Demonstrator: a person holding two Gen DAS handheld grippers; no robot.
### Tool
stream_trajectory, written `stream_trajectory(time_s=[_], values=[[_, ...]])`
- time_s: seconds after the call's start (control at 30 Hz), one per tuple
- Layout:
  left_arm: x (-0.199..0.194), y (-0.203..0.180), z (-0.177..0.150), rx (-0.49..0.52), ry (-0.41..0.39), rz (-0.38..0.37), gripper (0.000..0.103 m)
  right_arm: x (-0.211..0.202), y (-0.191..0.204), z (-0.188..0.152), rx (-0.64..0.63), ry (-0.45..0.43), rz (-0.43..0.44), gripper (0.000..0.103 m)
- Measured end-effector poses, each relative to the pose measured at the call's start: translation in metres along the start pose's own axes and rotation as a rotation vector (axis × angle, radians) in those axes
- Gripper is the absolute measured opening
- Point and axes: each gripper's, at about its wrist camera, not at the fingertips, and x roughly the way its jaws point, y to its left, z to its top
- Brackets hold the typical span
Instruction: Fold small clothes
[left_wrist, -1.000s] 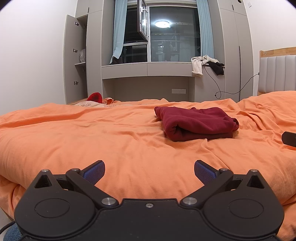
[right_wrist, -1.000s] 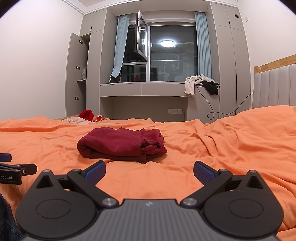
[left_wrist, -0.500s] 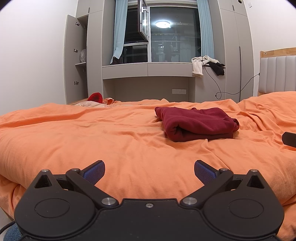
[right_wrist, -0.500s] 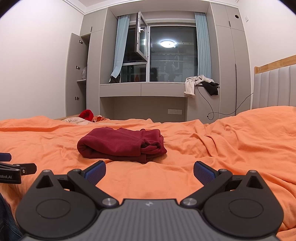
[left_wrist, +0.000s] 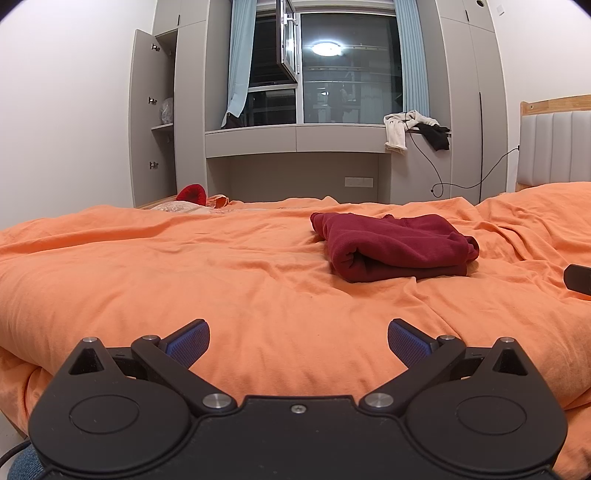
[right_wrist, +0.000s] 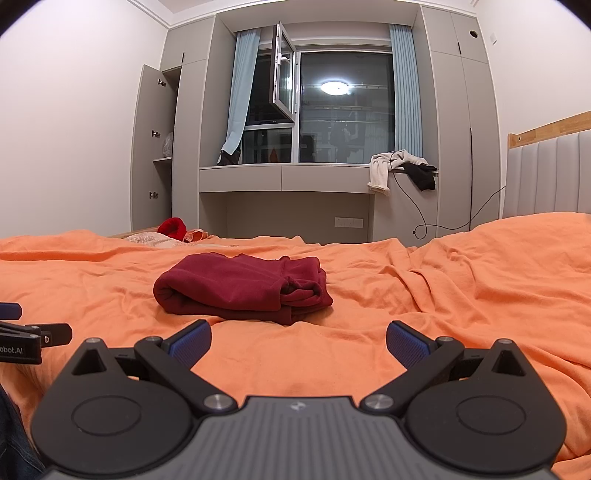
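A dark red garment (left_wrist: 393, 246) lies folded in a compact bundle on the orange bed cover (left_wrist: 184, 273); it also shows in the right wrist view (right_wrist: 242, 288). My left gripper (left_wrist: 298, 341) is open and empty, low over the near edge of the bed, well short and left of the garment. My right gripper (right_wrist: 298, 341) is open and empty, just short of the garment's near edge. The left gripper's tip (right_wrist: 22, 334) shows at the left edge of the right wrist view, and the right gripper's tip (left_wrist: 578, 277) at the right edge of the left wrist view.
A padded headboard (left_wrist: 554, 147) stands at the right. A red item (left_wrist: 191, 194) and a pale cloth lie at the bed's far left. Grey cabinets, a window ledge with draped clothes (left_wrist: 410, 129) and a hanging cable stand beyond the bed.
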Motion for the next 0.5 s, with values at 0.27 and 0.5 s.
stream_trajectory(time_s=[0.27,0.5], values=[[0.0007,0.0003,-0.0002,-0.001,0.002,0.005,0.102,0.0000,0.0003,0.0000,-0.001,0.000,0.000,0.103],[0.0018,-0.0009,0.0006,0.033,-0.008,0.074,0.102,0.0003,-0.0005,-0.0006,-0.003,0.002,-0.001,0.103]])
